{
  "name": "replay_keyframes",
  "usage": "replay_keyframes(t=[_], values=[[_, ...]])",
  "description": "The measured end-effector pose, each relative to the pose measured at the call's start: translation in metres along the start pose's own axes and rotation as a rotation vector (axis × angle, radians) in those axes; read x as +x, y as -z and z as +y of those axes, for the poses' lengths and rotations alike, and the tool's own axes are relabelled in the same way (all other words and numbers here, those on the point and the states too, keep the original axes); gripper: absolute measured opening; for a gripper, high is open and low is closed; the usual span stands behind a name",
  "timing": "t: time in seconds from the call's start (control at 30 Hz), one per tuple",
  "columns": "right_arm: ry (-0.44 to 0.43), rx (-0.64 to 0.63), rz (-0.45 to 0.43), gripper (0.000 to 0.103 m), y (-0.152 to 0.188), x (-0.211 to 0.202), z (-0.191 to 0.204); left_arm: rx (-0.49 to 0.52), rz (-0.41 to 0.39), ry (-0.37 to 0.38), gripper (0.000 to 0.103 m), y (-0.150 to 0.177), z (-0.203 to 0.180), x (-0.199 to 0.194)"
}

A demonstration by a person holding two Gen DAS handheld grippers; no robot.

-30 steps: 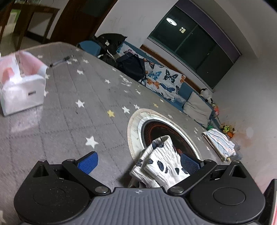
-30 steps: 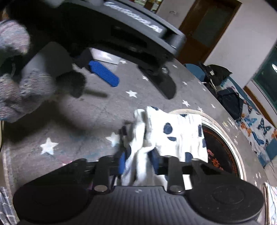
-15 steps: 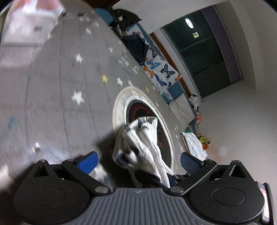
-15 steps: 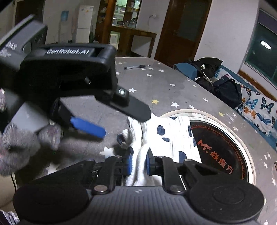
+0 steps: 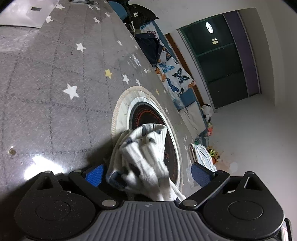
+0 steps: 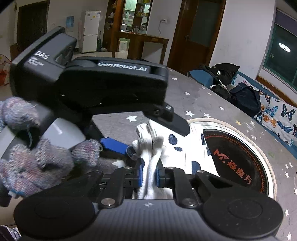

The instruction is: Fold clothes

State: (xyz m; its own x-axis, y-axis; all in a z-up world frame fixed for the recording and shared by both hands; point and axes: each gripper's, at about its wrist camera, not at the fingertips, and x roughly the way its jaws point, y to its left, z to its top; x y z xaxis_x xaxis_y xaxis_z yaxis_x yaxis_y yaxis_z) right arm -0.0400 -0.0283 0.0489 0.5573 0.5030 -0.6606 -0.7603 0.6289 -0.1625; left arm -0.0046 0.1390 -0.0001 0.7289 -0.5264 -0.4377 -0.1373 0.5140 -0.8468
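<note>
Since a second back the right claw had been closing, and it ended up pinching a bunched fold of the sock. The left claw had dropped and rolled, so the sock now sat right between its blue pads instead of off to one side. Those pads stood wide apart, not pressing anything. The rest of the sock, white with navy spots, lay on the worktop, draped over the edge of the round hotplate.

My take: keep the right pinch firm, let the left claw grab the loose end low, then pull flat before folding over, otherwise it'll just wad up.

Containers: only a white box at the far corner; couldn't see inside it.
</note>
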Motion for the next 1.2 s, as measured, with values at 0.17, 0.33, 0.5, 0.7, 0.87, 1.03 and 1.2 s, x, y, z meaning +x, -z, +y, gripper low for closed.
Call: replay_keyframes(t=[0.17, 0.33, 0.5, 0.7, 0.87, 1.03, 1.2], values=[[-0.017, -0.011, -0.015, 0.011, 0.005, -0.006, 0.0, 0.025, 0.052, 0.04, 0.091, -0.001, 0.002, 0.004], [-0.028, -0.008, -0.038, 0.011, 0.009, -0.015, 0.0, 0.035, 0.104, 0.067, 0.08, 0.0, 0.005, 0.006], [-0.033, -0.008, -0.062, 0.011, 0.014, -0.024, -0.002, 0.029, 0.14, 0.065, 0.06, 0.003, 0.011, 0.008], [-0.031, 0.005, -0.106, 0.009, 0.015, -0.035, -0.008, -0.004, 0.15, 0.089, 0.067, 0.001, 0.015, 0.008], [-0.04, 0.001, -0.112, 0.008, 0.016, -0.036, -0.007, 0.0, 0.148, 0.101, 0.074, 0.0, 0.012, 0.008], [-0.055, 0.019, -0.102, 0.008, 0.02, -0.035, -0.011, 0.002, 0.141, 0.062, 0.056, 0.0, 0.015, 0.009], [-0.092, 0.096, -0.099, 0.017, 0.025, -0.047, -0.021, 0.056, 0.122, 0.018, 0.044, 0.0, 0.014, 0.006]])
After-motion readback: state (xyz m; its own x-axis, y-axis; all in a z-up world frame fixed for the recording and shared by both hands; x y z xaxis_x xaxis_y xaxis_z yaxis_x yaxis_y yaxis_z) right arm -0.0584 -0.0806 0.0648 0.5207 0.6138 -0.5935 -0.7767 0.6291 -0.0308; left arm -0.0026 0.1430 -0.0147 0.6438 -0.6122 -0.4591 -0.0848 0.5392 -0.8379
